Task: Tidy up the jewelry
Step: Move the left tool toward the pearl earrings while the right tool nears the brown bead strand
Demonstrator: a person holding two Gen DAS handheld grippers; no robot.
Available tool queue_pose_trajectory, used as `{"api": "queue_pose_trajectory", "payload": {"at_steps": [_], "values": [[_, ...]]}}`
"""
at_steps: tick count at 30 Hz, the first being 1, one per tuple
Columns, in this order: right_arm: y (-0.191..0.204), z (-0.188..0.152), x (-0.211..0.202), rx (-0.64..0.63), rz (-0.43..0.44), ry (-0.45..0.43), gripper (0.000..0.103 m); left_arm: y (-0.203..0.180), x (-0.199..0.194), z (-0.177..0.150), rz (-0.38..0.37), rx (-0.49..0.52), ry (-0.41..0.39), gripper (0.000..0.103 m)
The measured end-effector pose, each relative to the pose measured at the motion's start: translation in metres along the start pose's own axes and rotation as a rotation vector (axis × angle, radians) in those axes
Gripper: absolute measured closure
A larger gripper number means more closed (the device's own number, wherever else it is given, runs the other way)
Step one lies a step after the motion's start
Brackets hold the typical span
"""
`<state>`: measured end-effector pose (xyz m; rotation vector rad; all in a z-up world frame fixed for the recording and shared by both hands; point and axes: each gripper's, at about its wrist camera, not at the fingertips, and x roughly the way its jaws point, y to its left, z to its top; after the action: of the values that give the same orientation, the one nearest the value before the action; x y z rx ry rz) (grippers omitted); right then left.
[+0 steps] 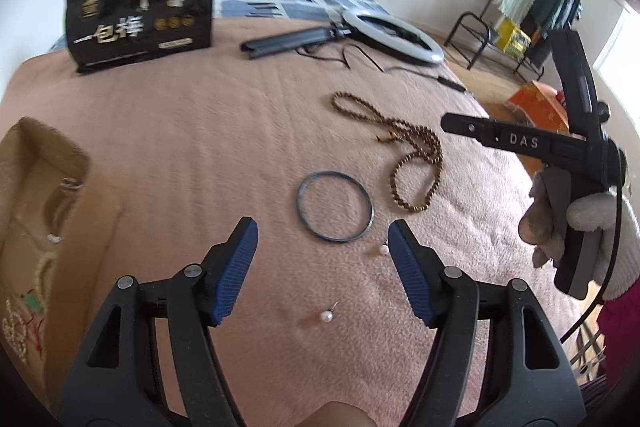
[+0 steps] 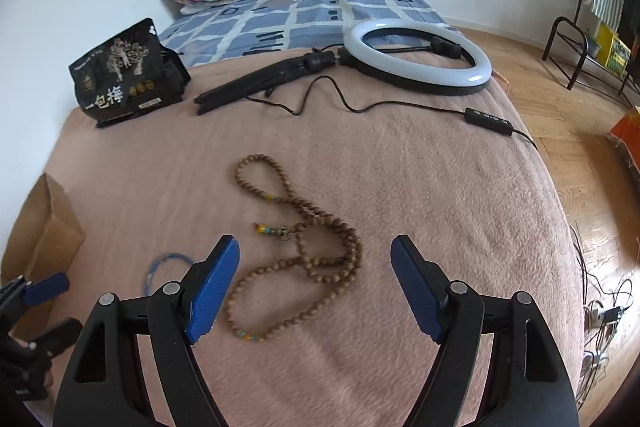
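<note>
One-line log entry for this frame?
left claw: open, over pearl earring | right claw: open, over bead necklace | bangle: on blanket

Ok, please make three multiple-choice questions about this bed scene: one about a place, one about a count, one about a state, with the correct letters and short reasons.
1. Where does the bangle lie?
A. inside the cardboard box
B. on the pink blanket, beside the wooden bead necklace
C. on the ring light

2. How many loose pearl earrings lie near the left gripper?
A. two
B. four
C. none

3. How is the right gripper?
A. shut on the necklace
B. open, holding nothing
C. shut on the bangle

Answers:
1 B: the bangle rests on the pink blanket, left of the wooden bead necklace.
2 A: one pearl earring lies between the left gripper fingers, another by its right finger.
3 B: the right gripper has its jaws spread above the necklace.
</note>
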<state>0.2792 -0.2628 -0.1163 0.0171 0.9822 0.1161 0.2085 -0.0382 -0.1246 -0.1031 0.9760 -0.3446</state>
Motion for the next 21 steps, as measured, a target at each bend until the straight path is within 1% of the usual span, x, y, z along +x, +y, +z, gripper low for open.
{"api": "queue_pose_trajectory", "payload": {"at_steps": [3,8,10,12,16,21], "values": [[-0.007,-0.001,0.011,0.004,0.017,0.029,0.025,-0.009,0.015,0.000,0.000,0.023,0.027,0.033],[-0.013,-0.001,0.029,0.021,0.060,0.079,0.025,-0.016,0.036,0.003,-0.031,0.007,0.071,0.033],[-0.015,-0.001,0.034,0.037,0.075,0.089,0.025,-0.019,0.042,0.003,-0.021,0.017,0.078,0.033],[-0.016,0.000,0.038,0.039,0.075,0.093,0.025,-0.021,0.047,0.003,-0.005,0.027,0.085,0.033],[-0.017,0.001,0.044,0.041,0.062,0.088,0.025,-0.023,0.058,0.001,0.000,0.034,0.111,0.033],[-0.018,0.001,0.051,0.044,0.056,0.088,0.025,-0.032,0.067,0.002,0.024,0.075,0.117,0.033]]}}
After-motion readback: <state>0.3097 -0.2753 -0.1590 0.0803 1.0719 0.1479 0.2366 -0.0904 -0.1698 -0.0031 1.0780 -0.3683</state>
